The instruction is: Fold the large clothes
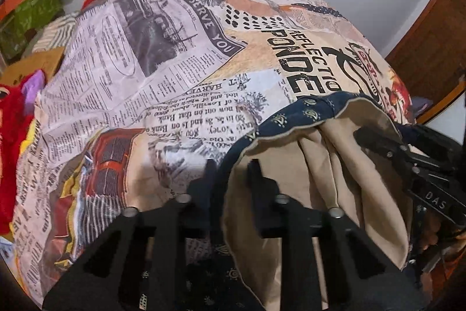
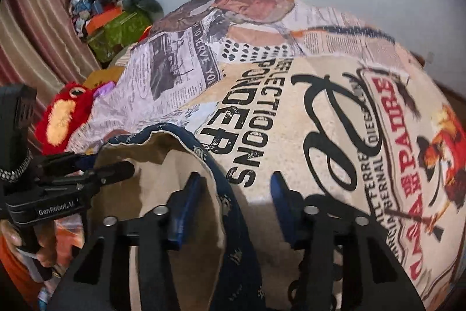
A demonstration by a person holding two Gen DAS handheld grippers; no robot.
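Note:
A large garment [image 1: 335,165], beige inside with a navy border of small gold motifs, lies bunched on a newspaper-collage bedsheet [image 1: 145,63]. In the left wrist view my left gripper [image 1: 231,174] is shut on the navy hem, which runs up between its black fingers. My right gripper [image 1: 367,139] reaches in from the right over the beige folds. In the right wrist view the right gripper [image 2: 234,194] is open. The navy hem of the garment [image 2: 163,153] passes between its blue pads, close to the left pad [image 2: 186,200]. The left gripper [image 2: 125,169] comes in from the left, held by a hand [image 2: 17,238].
The printed bedsheet [image 2: 335,121] stretches away ahead and to the right. A red plush toy [image 2: 64,118] lies at the left edge. A green bag [image 2: 119,28] and clutter sit at the far left by a striped curtain [image 2: 35,34]. A wooden door [image 1: 431,48] stands at the right.

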